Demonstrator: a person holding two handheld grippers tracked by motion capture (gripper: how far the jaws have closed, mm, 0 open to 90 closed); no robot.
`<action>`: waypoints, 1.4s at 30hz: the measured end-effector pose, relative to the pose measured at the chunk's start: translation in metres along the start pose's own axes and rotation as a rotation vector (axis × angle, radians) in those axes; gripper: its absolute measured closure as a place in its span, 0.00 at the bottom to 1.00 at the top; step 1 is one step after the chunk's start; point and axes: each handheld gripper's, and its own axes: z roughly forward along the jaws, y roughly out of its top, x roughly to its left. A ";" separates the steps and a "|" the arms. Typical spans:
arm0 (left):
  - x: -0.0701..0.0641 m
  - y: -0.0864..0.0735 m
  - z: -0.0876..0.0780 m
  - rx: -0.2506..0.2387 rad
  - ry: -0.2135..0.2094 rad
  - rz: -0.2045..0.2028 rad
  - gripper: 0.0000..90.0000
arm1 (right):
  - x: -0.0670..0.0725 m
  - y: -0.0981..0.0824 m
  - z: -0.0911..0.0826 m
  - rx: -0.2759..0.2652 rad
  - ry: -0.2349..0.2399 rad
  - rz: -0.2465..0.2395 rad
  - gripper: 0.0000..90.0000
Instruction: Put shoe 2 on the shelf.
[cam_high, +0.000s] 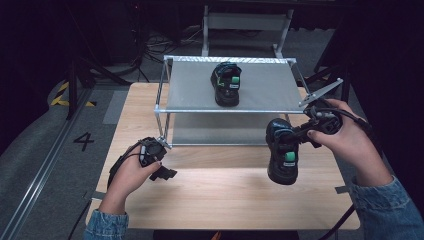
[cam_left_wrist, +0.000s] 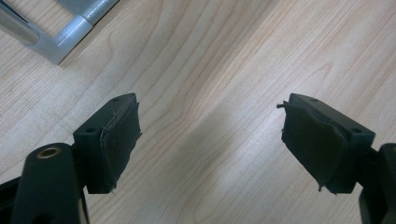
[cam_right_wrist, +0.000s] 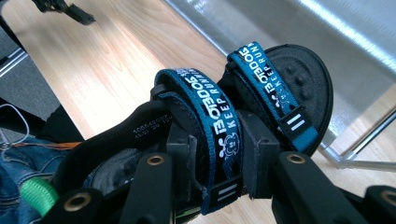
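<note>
My right gripper (cam_high: 300, 133) is shut on a black sandal (cam_high: 283, 151) with blue straps and a green heel tab, and holds it above the wooden table (cam_high: 220, 195) at the right. In the right gripper view the pads (cam_right_wrist: 254, 158) clamp the sandal (cam_right_wrist: 261, 88) across its rear blue strap. A matching black sandal (cam_high: 226, 82) lies on the top shelf of a metal rack (cam_high: 235, 109). Low over the table at the left, my left gripper (cam_high: 162, 172) stands open, its pads (cam_left_wrist: 119, 140) wide apart over bare wood (cam_left_wrist: 210, 93).
The two-tier rack stands on the far half of the table; its corner foot (cam_left_wrist: 65, 37) lies just beyond my left gripper. A lower shelf (cam_high: 220, 132) sits under the top one. Dark floor with cables and a metal stand (cam_high: 245, 25) lie beyond the table.
</note>
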 end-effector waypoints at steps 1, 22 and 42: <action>0.000 0.000 0.000 -0.010 -0.003 -0.003 0.22 | 0.000 0.001 -0.002 -0.004 0.003 0.000 0.77; 0.002 -0.015 0.009 -0.025 0.044 -0.028 0.21 | -0.021 0.066 -0.025 -0.058 -0.061 -0.062 0.77; -0.004 -0.029 0.013 0.000 0.040 -0.029 0.21 | -0.071 0.123 -0.003 -0.088 -0.085 -0.053 0.77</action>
